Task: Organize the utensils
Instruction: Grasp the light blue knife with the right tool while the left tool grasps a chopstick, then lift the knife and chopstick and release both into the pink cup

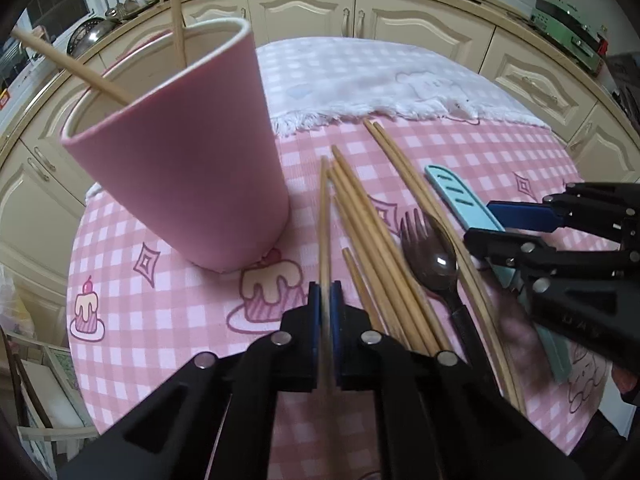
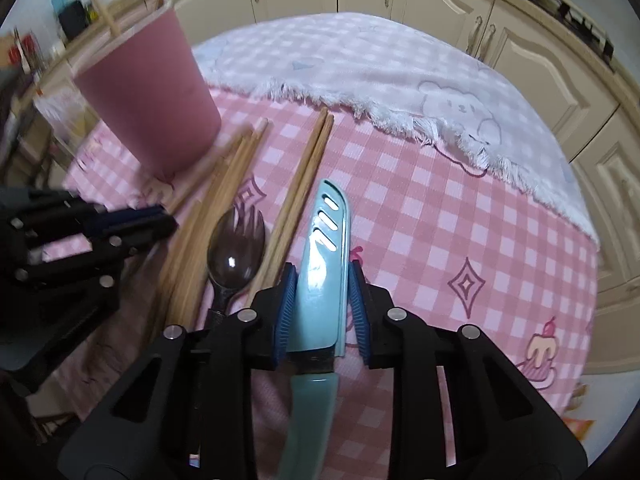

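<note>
**Currently: both grippers loaded, two hazards noted**

Left gripper is clamped on a single wooden chopstick, pads pressed flat against it. Right gripper straddles the sheathed teal knife; its left pad touches the sheath, while contact on the right side cannot be confirmed. The pink cup stands near the left edge of the checked tablecloth and already holds two chopsticks. The loose bundle of chopsticks, a dark spoon and a dark fork lie between the two tools.

Risks, as judged:
- The chopstick is held near one end (long lever), so it may pivot in the pads and miss the cup mouth, or knock the cup over.
- The smooth, tapered sheath may slip, or slide off the blade if lifted by the sheath alone.
- Both tools work close together over the bundle; a swing could scatter it.
</note>
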Motion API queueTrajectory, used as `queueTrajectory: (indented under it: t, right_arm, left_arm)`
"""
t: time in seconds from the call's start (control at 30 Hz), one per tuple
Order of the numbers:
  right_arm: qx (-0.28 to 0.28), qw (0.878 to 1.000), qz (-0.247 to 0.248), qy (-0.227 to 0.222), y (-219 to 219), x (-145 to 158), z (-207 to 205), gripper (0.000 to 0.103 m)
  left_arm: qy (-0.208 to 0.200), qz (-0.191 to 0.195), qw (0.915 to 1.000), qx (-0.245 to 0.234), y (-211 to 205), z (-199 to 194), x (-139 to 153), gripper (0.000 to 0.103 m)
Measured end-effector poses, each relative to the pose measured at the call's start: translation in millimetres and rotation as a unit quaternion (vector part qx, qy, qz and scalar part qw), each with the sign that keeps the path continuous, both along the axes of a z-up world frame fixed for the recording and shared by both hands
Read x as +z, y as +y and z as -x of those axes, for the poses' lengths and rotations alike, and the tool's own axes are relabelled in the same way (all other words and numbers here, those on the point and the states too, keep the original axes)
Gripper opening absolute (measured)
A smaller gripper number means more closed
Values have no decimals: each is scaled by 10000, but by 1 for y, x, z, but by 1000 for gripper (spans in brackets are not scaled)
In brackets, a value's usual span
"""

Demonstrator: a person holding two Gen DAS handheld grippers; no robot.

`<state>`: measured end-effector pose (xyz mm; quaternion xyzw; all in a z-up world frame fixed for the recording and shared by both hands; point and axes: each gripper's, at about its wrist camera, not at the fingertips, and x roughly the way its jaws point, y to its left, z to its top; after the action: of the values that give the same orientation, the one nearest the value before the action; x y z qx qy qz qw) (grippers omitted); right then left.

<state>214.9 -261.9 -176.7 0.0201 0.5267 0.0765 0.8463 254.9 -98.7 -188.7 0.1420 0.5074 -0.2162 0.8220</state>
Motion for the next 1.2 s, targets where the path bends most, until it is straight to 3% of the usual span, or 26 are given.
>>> queueTrajectory:
  t: [0.27, 0.47, 0.73, 1.2]
  right_arm:
    - [-157, 9963, -664, -517, -25, 22, 11, 26]
    - [-235, 9909, -959, -916, -41, 36, 16, 26]
    - [-274, 9845, -1127, -1318, -47, 52, 23, 26]
    - [-188, 9707, -1255, -2042, -46, 91, 33, 25]
  left_arm:
    - [-249, 399, 9987, 175, 27, 18, 17, 5]
    - [-706, 865, 9934, 268, 42, 37, 41, 5]
    - [-1425, 1372, 9789, 511, 47, 45, 76, 5]
    - [-2350, 1912, 9502, 733, 56, 55, 124, 5]
